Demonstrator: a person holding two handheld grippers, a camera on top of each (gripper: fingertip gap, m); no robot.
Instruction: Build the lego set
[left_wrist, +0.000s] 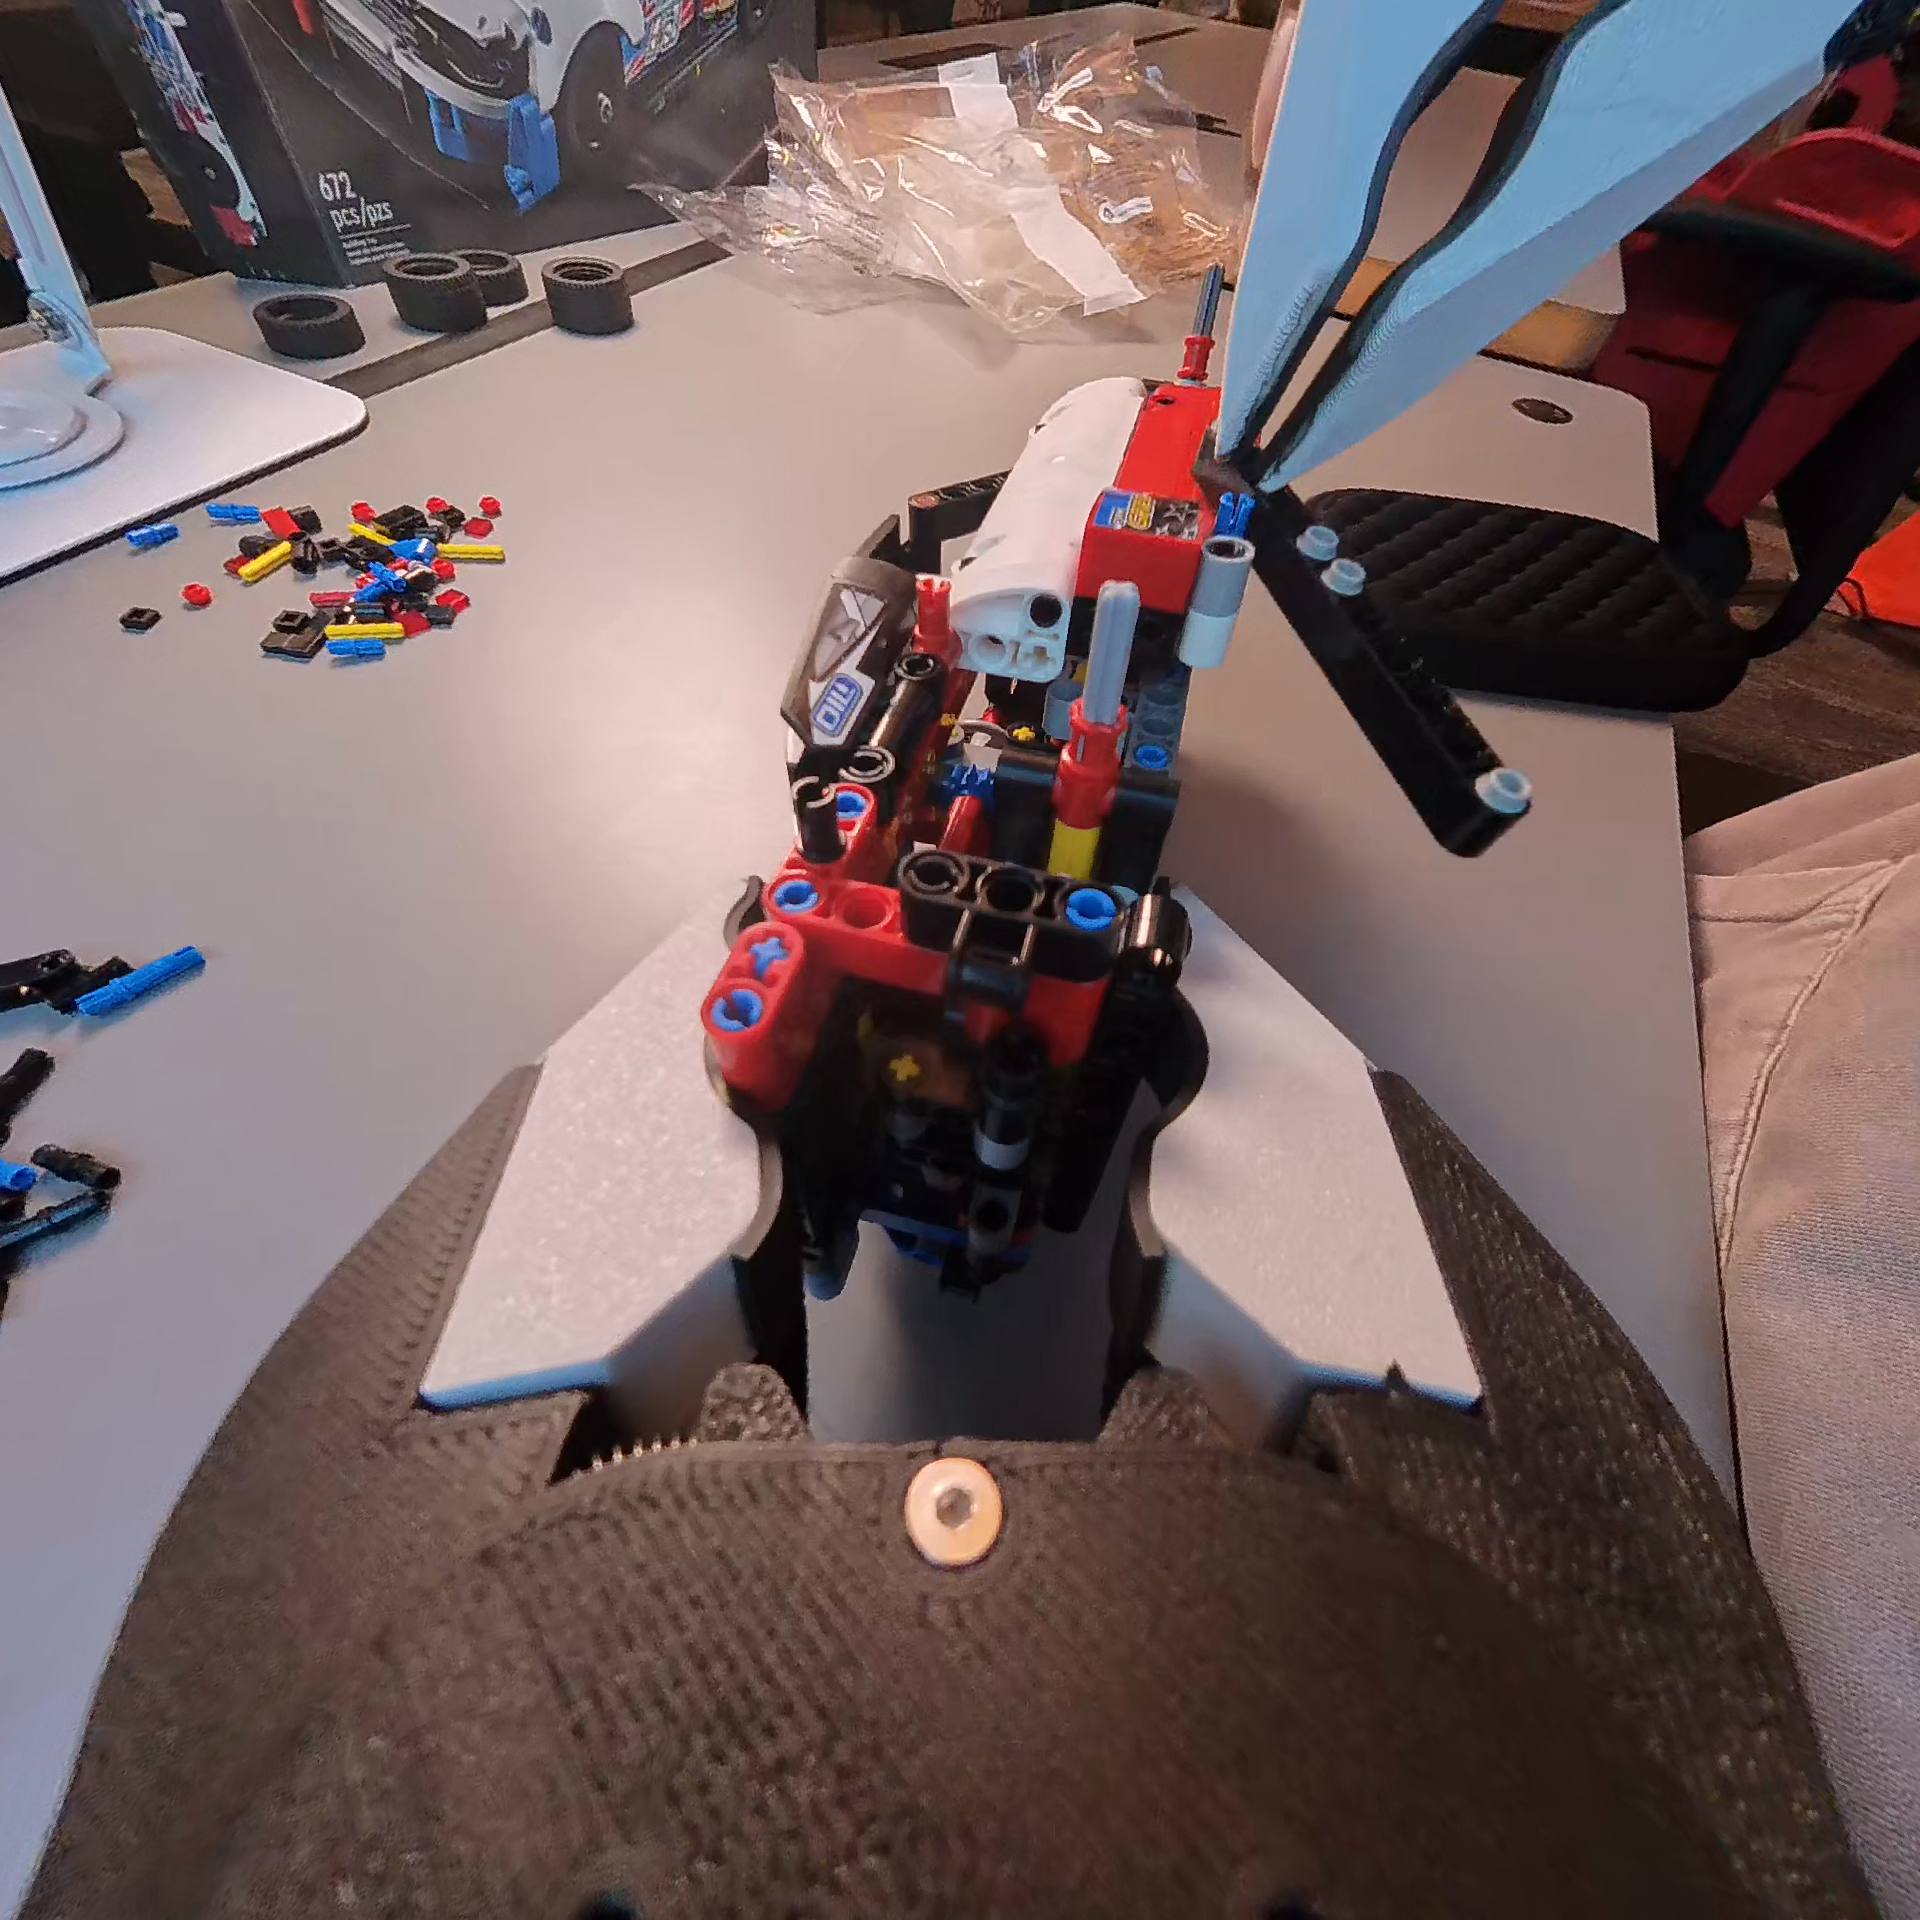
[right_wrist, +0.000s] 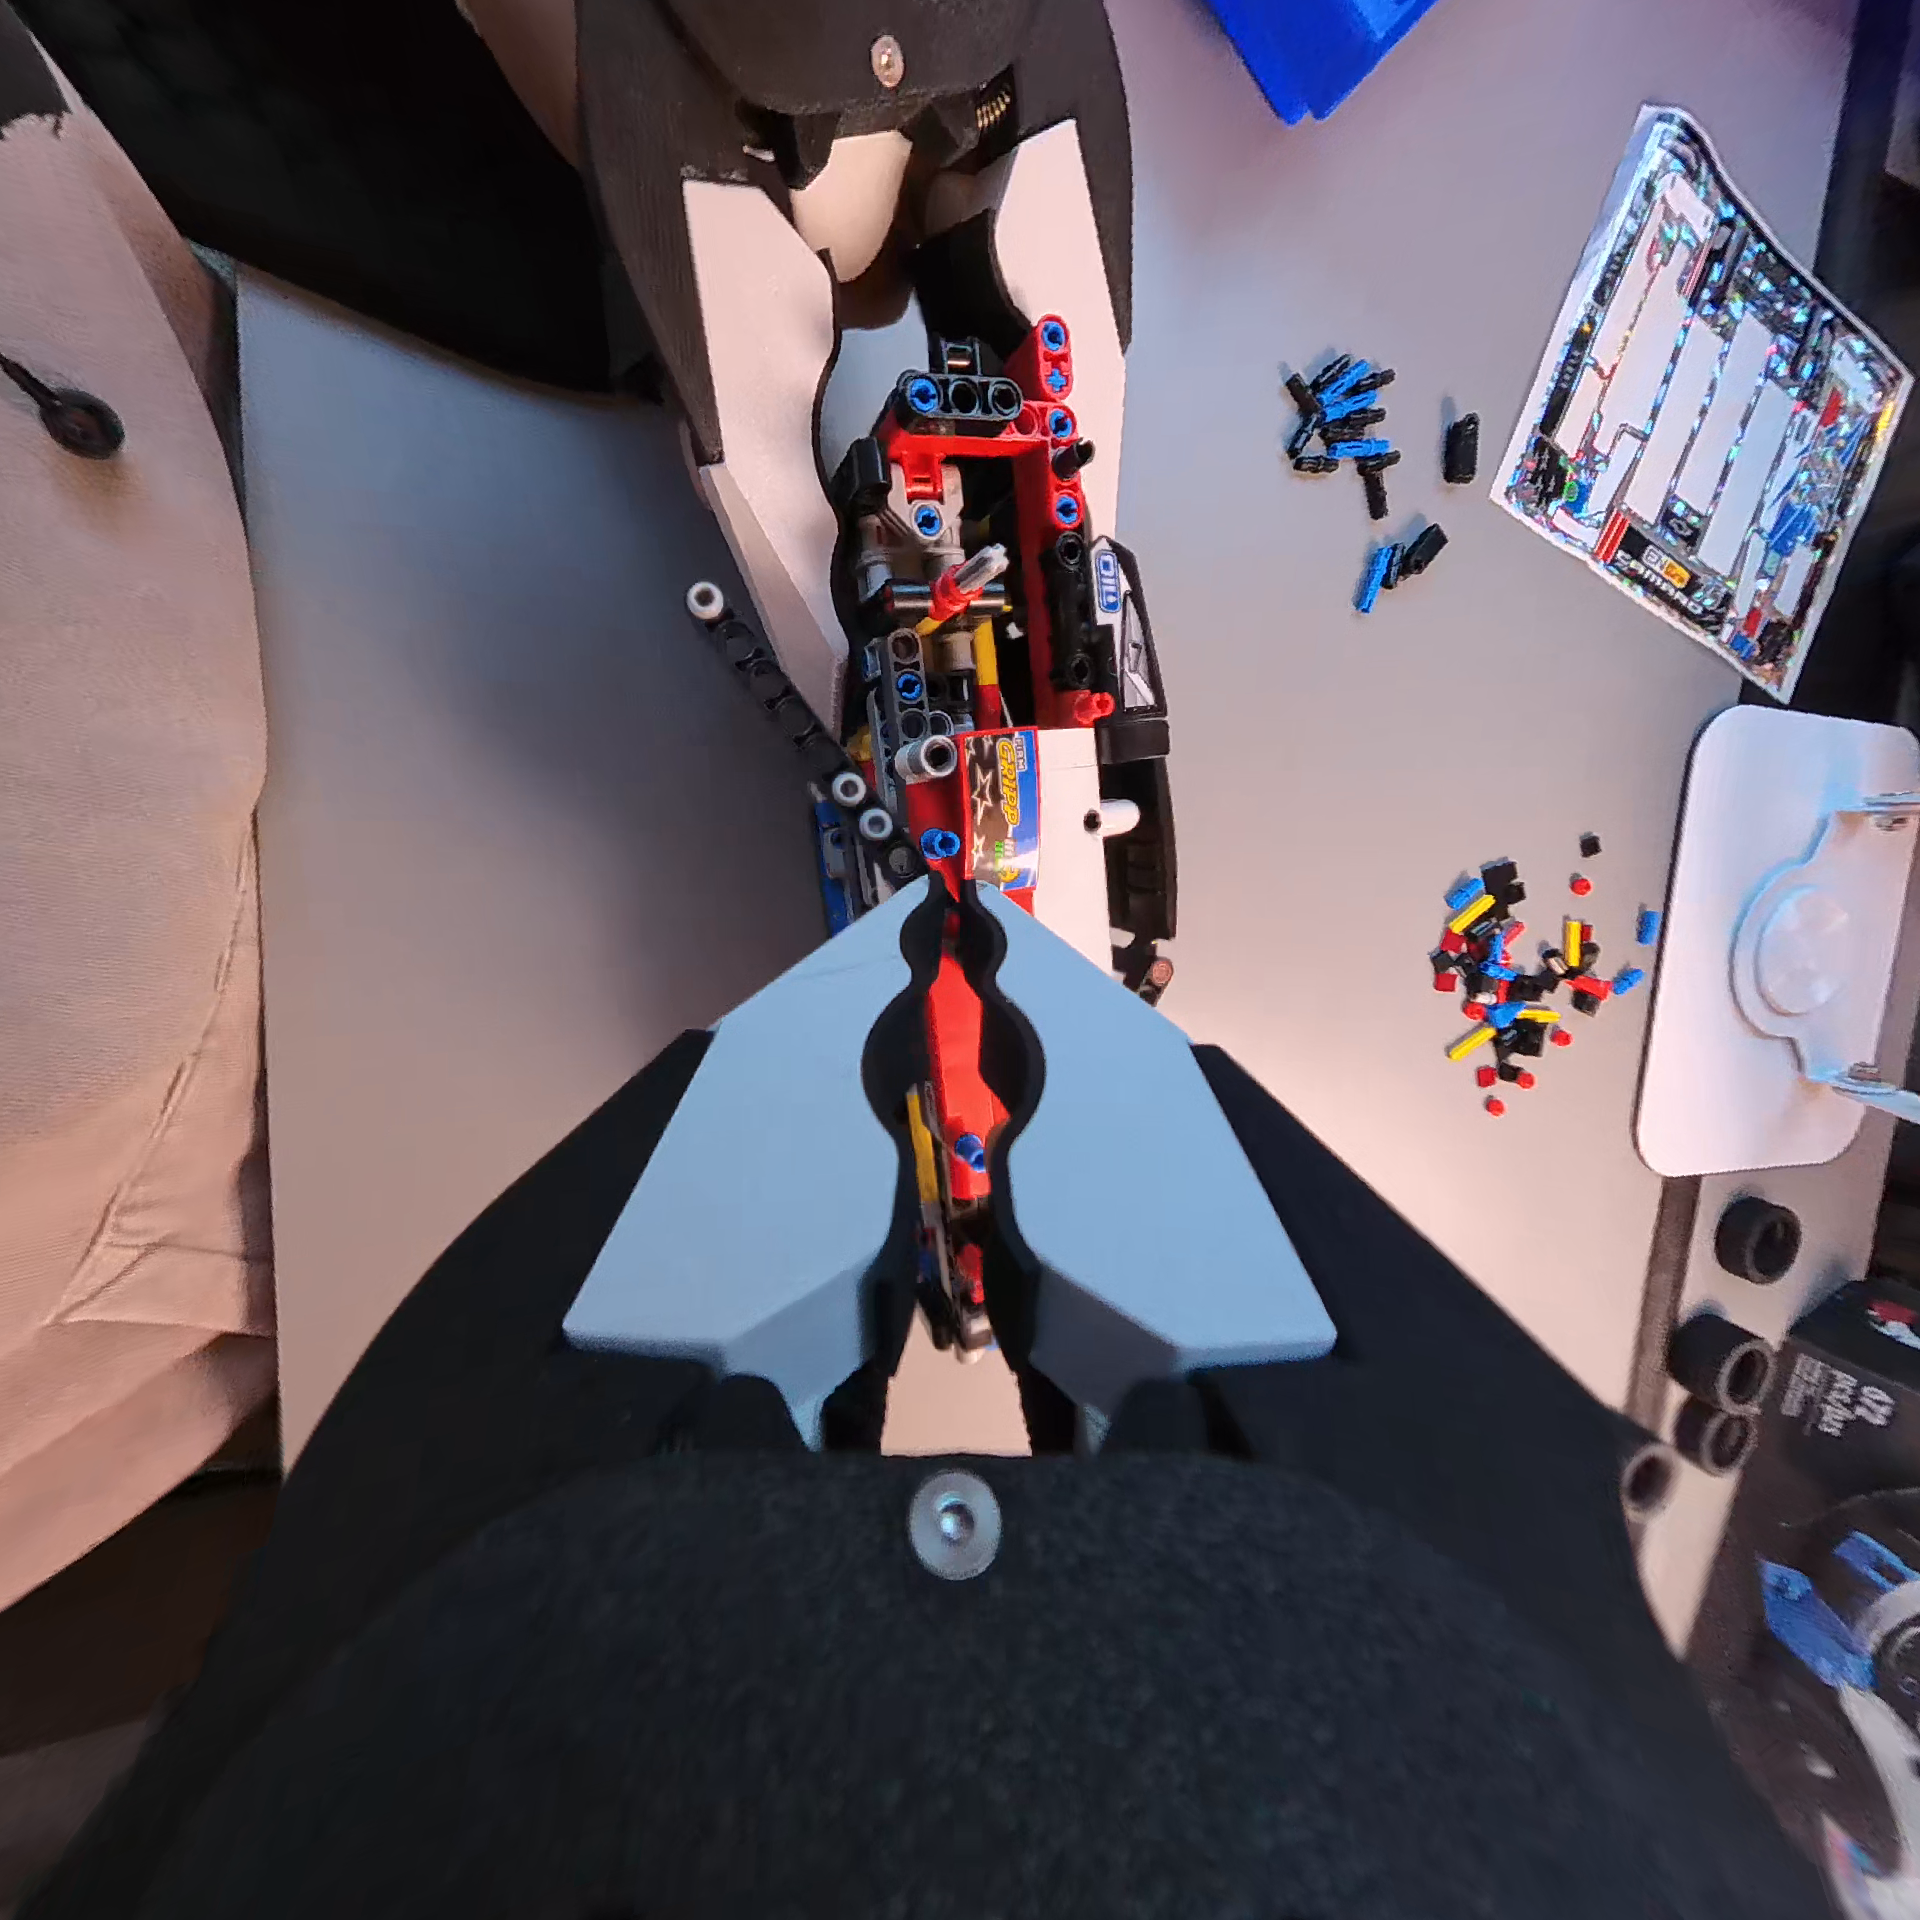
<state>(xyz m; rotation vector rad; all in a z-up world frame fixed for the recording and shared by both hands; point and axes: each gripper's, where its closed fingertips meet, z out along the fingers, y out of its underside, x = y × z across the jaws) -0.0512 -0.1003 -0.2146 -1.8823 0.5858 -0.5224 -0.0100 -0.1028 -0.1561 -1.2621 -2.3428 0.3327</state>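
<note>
While I'm gripping the chassis in the left gripper above the bench's near edge, the right gripper is pinching the black beam at its far end, angling off rightward.

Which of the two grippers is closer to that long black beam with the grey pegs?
Right. The right gripper pinches the top end of the long black beam, while the left gripper grips the car model's near end, beside the beam.
</note>
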